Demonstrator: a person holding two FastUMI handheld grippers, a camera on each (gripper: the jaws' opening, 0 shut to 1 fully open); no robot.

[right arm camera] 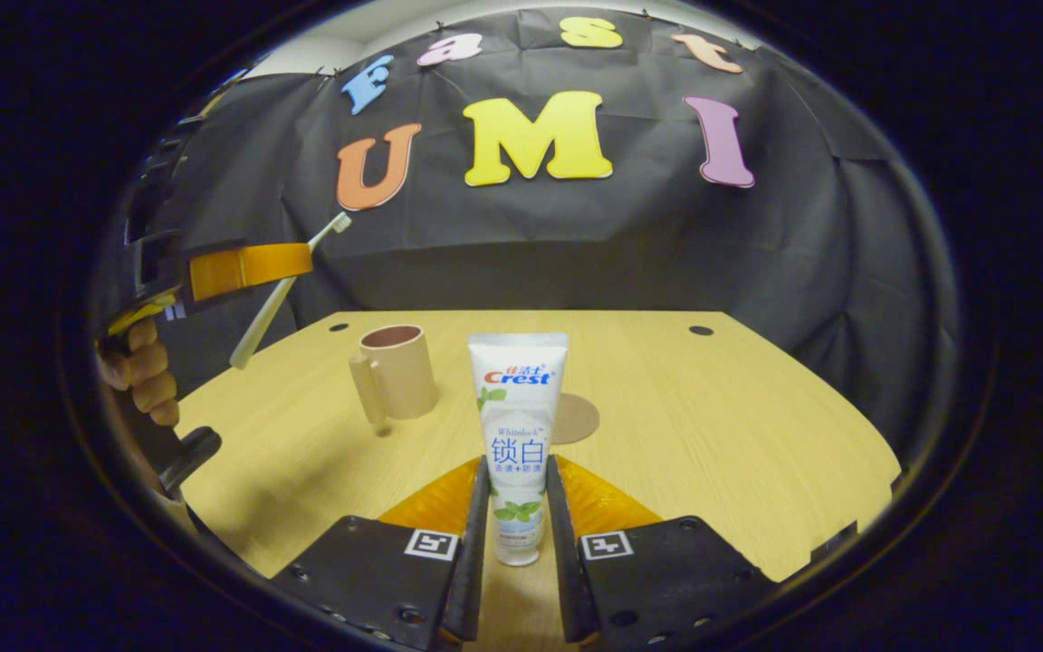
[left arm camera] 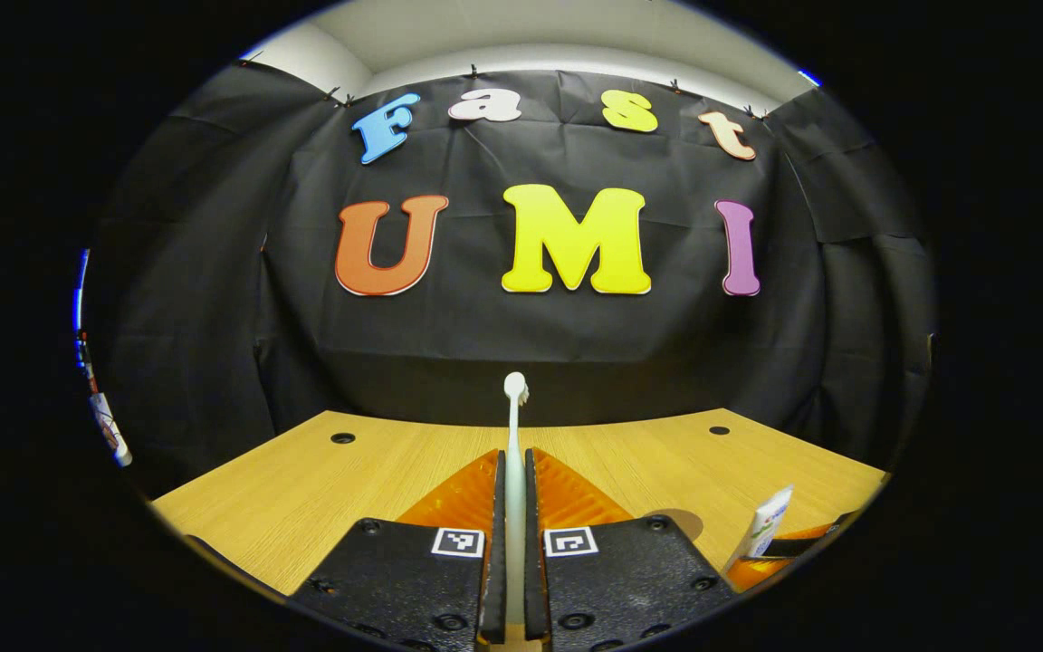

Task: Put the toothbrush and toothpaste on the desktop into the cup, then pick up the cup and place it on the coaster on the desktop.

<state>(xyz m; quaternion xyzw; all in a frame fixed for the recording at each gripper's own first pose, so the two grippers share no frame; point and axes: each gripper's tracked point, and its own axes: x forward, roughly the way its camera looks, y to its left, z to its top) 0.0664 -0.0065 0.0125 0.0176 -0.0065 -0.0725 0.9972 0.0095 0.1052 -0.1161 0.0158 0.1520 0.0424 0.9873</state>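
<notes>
**Both items gripped, neither in the cup yet**

Black cloth walls close in a light wooden desktop (right arm camera: 712, 426) with small round holes near its far edge.

Going left to right in the right gripper view: at the left edge a hand (right arm camera: 143, 373) holds the left gripper (right arm camera: 291, 260), its orange fingers clamped on the slim white plastic toothbrush (right arm camera: 279, 297), which slants in the air with its bristled head uppermost. Right of that, left of centre, the tan cylindrical cup (right arm camera: 397, 371) with a side handle stands upright and empty. At centre the right gripper (right arm camera: 517, 507) is closed on the white toothpaste tube (right arm camera: 519, 426), both black pads pressing its lower body. Just behind the tube lies the flat round tan coaster (right arm camera: 576, 417), near the cup but apart from it.

The toothbrush, gripped mid-handle at a slant, could catch the rim and tip the light cup. A squeezed tube may slip or bulge.

The left gripper view adds the pinch up close at bottom centre, the handle running straight between shut pads, with the tube at lower right.
</notes>
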